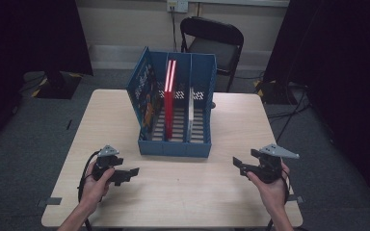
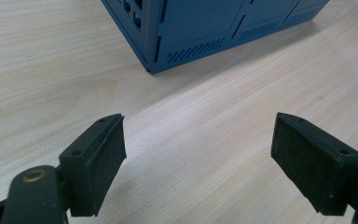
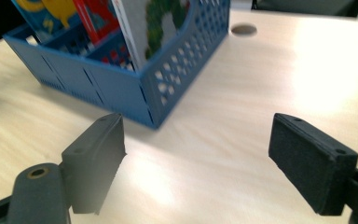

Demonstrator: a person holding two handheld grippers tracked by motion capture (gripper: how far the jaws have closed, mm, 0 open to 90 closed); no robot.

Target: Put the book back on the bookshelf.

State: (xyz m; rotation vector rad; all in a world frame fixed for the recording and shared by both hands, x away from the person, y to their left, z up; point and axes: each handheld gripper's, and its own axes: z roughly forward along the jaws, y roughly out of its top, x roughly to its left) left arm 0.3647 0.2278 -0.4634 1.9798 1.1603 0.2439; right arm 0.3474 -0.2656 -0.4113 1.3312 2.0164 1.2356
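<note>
A blue file rack point(image 1: 176, 144) stands on the wooden table point(image 1: 231, 125)

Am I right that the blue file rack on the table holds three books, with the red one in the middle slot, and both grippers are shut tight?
Not quite. The blue file rack on the table does hold three books, the red book in the middle slot, but the left gripper and the right gripper are both open. Each gripper view shows its jaws wide apart over bare wood.

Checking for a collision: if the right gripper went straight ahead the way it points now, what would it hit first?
Probably the near corner of the blue file rack, ahead of the open right gripper; depth is uncertain.
</note>
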